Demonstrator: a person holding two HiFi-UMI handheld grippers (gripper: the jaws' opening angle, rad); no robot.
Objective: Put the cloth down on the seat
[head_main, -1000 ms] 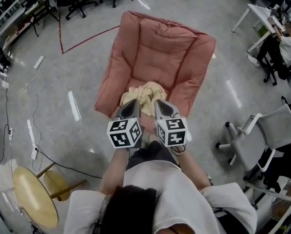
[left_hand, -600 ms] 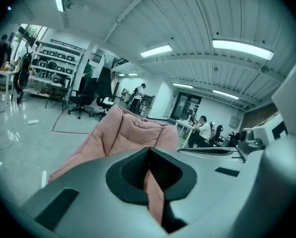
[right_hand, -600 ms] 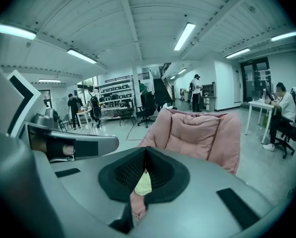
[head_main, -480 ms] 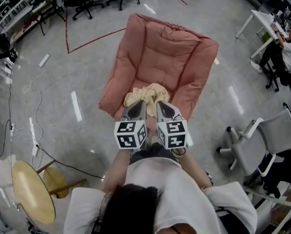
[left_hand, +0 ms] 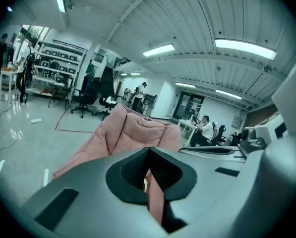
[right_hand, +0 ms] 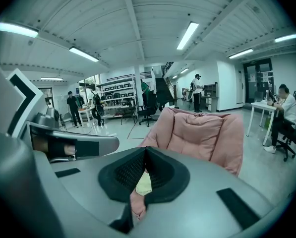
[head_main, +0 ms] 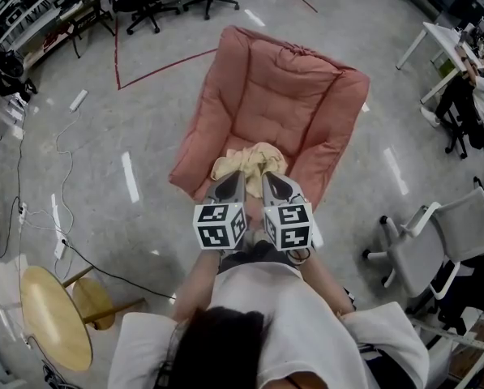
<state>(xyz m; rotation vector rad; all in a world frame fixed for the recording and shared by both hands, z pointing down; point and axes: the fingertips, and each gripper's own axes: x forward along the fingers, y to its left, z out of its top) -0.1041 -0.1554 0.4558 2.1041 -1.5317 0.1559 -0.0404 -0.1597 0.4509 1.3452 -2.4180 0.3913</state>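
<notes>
Little has shifted. The left gripper (head_main: pixel 233 178) and right gripper (head_main: pixel 268 178) stay clamped on the yellow cloth (head_main: pixel 250 157), bunched just past their tips over the pink armchair (head_main: pixel 282 79) seat's front edge. It is not yet let go.

Lab with desks (head_main: pixel 443 32), swivel chairs (head_main: pixel 462 227), shelving (head_main: pixel 21 8)

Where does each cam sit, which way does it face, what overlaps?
Head view: on the head, steeply down at seat, cloth, left gripper, right gripper; hair, shirt, forearms show.
Left gripper view: on that gripper, along its shut jaws toward the seat.
Right gripper view: likewise; cloth in its jaws.
Shared: seat in all three.
</notes>
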